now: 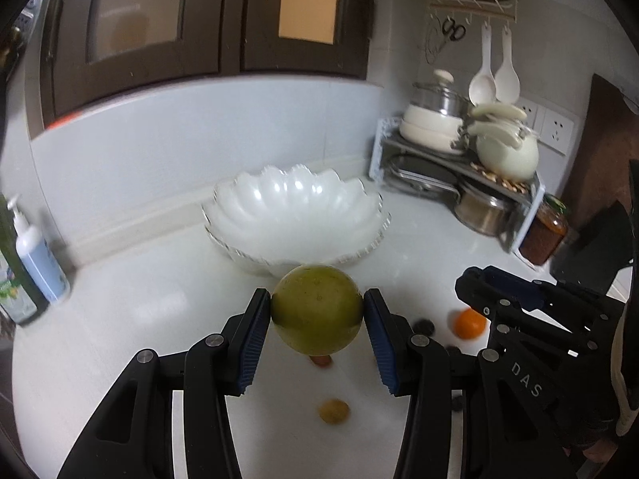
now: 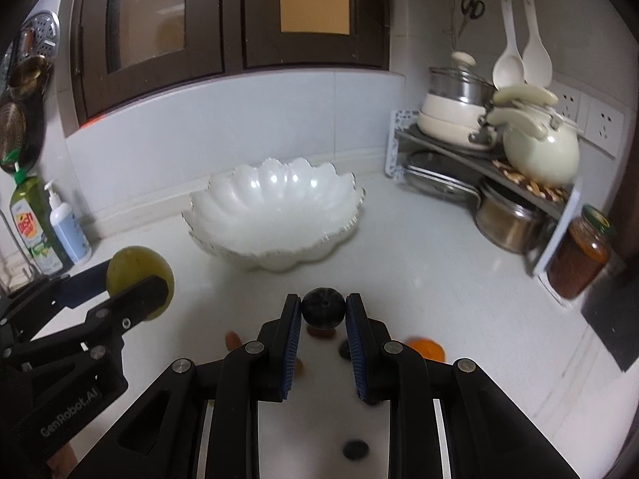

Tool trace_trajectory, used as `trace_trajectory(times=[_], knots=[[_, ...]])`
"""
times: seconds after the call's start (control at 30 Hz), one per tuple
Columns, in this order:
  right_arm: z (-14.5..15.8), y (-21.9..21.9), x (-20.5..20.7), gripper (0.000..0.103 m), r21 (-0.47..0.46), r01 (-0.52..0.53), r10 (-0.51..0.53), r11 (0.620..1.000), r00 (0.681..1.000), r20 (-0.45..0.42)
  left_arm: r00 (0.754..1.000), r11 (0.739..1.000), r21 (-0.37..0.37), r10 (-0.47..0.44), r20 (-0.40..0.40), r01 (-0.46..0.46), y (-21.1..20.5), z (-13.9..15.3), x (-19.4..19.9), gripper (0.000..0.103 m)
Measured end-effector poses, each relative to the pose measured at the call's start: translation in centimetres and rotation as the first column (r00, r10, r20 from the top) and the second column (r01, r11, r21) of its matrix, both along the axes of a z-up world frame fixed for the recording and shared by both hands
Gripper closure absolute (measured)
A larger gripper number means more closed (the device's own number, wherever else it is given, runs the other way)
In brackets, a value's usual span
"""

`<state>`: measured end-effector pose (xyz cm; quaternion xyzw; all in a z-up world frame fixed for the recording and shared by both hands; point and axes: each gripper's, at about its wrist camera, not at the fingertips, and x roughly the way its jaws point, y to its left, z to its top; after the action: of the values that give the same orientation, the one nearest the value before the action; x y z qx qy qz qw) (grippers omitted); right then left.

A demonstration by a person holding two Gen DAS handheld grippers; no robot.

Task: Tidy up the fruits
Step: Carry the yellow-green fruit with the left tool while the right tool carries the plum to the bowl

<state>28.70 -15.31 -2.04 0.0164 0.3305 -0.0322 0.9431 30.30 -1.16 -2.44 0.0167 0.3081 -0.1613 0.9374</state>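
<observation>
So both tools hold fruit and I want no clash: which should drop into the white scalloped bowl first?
Probably left: its round green fruit hangs at the white scalloped bowl rim.

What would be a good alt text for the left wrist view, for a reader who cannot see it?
The left tool holds a round green fruit above a white counter, facing an empty white scalloped bowl. An orange and small fruits lie below, beside the right tool.
</observation>
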Motion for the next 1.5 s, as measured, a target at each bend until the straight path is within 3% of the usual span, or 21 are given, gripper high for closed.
trace_trajectory(times=[0.5,0.9,1.5], knots=[[2.7,0.9,6.8,0.079,0.037,-0.057,0.056,0.998,0.998,0.024,1.0,1.0,0.02,0.024,0.002,-0.024,1.1,2.9,6.5,0.055],[3.2,-0.5,14.7,0.079,0.029,-0.128,0.13,0.991,0.989,-0.064,0.997,0.996,0.069,0.065,-0.028,-0.063,-0.2,3.5,12.6,0.055],[-2.1,-0.7,25.7,0.079,0.038,-0.175,0.179,0.984,0.945,-0.275,0.97,0.99,0.129,0.093,-0.223,-0.065,-1.4,-0.8,23.5,0.056]])
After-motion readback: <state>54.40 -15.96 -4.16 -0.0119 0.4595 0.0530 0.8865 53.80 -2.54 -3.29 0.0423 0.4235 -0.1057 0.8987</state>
